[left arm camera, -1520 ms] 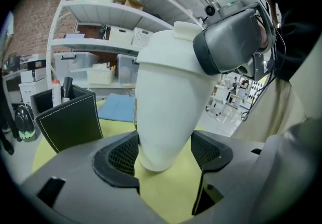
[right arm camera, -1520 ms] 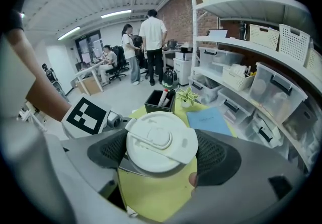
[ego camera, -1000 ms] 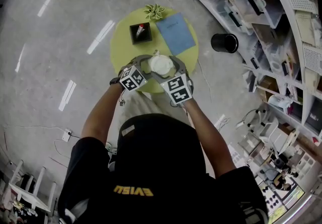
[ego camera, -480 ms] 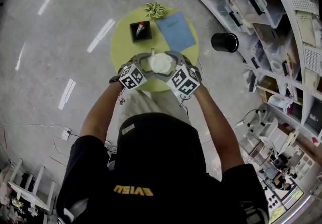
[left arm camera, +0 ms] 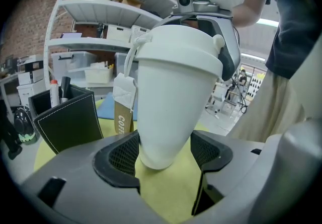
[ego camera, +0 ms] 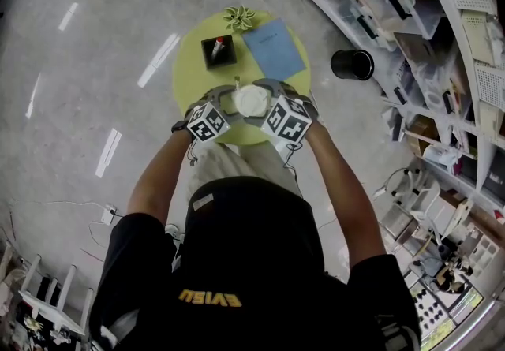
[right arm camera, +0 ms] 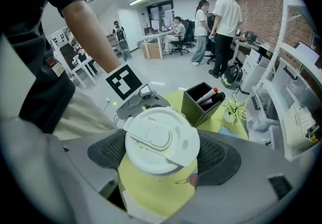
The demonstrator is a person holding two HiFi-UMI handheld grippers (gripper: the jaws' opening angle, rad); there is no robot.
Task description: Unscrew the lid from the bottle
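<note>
A white tapered bottle (left arm camera: pixel 173 92) with a white lid (right arm camera: pixel 160 140) stands on the round yellow-green table (ego camera: pixel 189 73), at its near edge. In the left gripper view, my left gripper (left arm camera: pixel 163 152) is shut on the bottle's narrow lower body, a mesh pad on each side. My right gripper (right arm camera: pixel 161 150) comes from above and is shut on the lid, its pads against the rim. In the head view both grippers, left (ego camera: pixel 233 98) and right (ego camera: pixel 267 97), meet around the lid (ego camera: pixel 251 99). A paper tag (left arm camera: pixel 121 112) hangs from the bottle.
A black pen holder (ego camera: pixel 220 50), a blue notebook (ego camera: pixel 274 50) and a small green plant (ego camera: pixel 241 17) share the table's far half. A black bin (ego camera: pixel 352 65) stands on the floor to the right, before crowded shelves (ego camera: pixel 442 65). People stand far behind in the right gripper view.
My right gripper has swung round the lid, its marker cube moving away from me and to the right. The left gripper and the bottle have stayed put.
</note>
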